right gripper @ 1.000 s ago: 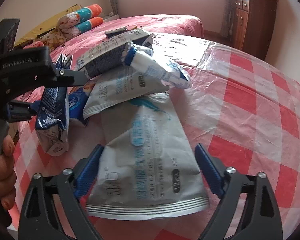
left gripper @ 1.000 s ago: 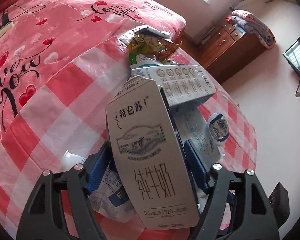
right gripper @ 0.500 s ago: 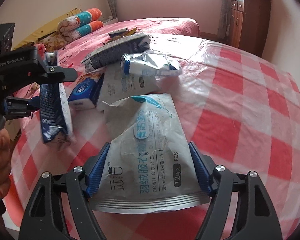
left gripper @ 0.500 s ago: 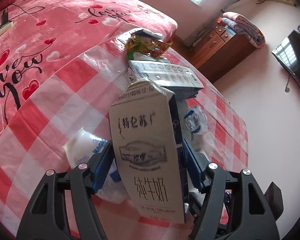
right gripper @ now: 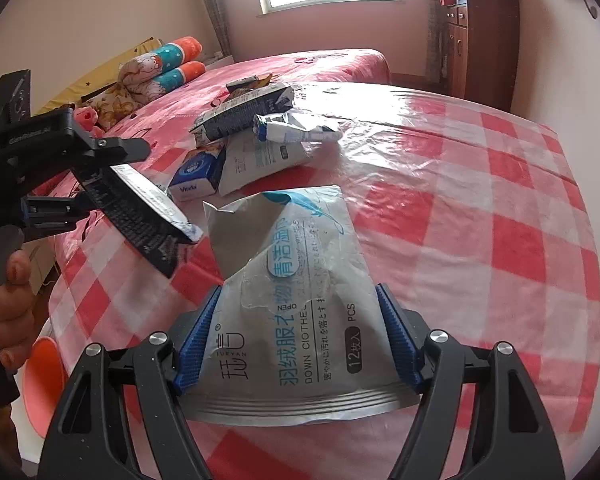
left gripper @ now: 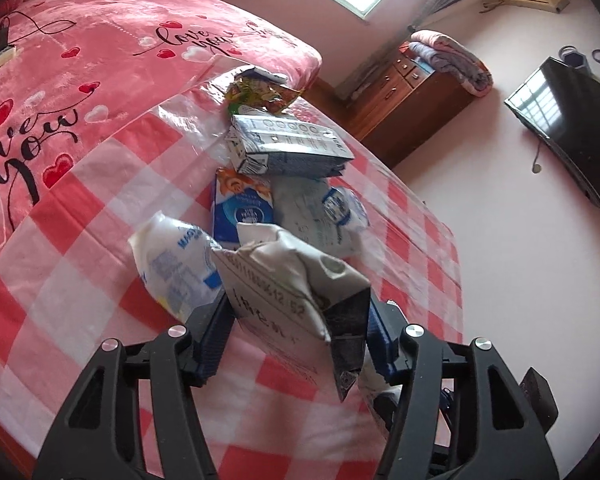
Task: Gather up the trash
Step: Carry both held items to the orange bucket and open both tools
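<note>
My left gripper (left gripper: 296, 332) is shut on a crumpled milk carton (left gripper: 288, 280), held tilted above the red checked table (left gripper: 80, 200); the carton also shows in the right wrist view (right gripper: 148, 208), at the left. My right gripper (right gripper: 300, 340) is shut on a grey wet-wipes pouch (right gripper: 292, 288), lifted near the table's front. A white plastic wrapper (left gripper: 176, 264) lies just left of the left gripper. Further back lie a blue tissue pack (left gripper: 240, 208), another grey pouch (left gripper: 308, 208), a second carton (left gripper: 288, 148) and a yellow-green snack wrapper (left gripper: 260, 96).
An orange bin (right gripper: 40, 384) stands below the table's left edge in the right wrist view. A pink bed (left gripper: 80, 60) lies behind the table. A wooden cabinet (left gripper: 412, 100) and a wall TV (left gripper: 568, 128) are at the far right.
The left gripper has lifted the milk carton and tipped it forward, pulling back from the pile. The right gripper has raised the wipes pouch and drawn back towards the table's front.
</note>
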The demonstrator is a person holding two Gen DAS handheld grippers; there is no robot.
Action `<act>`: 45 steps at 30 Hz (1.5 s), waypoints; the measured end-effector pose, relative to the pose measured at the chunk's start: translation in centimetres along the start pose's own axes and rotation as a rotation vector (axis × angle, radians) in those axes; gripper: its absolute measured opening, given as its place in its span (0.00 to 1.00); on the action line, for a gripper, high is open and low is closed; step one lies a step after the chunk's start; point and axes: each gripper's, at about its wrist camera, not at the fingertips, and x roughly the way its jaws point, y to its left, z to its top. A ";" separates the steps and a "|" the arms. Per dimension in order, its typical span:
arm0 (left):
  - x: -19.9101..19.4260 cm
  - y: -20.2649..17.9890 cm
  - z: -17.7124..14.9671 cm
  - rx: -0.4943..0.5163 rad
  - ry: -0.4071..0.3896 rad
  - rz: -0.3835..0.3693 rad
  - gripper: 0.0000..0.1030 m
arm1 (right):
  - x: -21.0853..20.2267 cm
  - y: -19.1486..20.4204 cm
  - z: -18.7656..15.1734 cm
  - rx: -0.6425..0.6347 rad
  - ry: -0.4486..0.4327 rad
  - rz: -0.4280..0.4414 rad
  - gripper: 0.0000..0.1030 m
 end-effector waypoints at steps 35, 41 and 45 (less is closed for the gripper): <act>-20.6 15.8 -9.5 -0.147 -0.201 0.125 0.57 | -1.7 23.5 -5.4 -0.398 0.153 0.403 0.73; -25.2 22.1 -12.3 -0.249 -0.228 0.238 0.57 | -0.6 30.4 -7.7 -0.527 0.223 0.493 0.73; -26.3 25.8 -14.2 -0.314 -0.219 0.304 0.57 | 0.3 34.2 -10.1 -0.617 0.272 0.531 0.73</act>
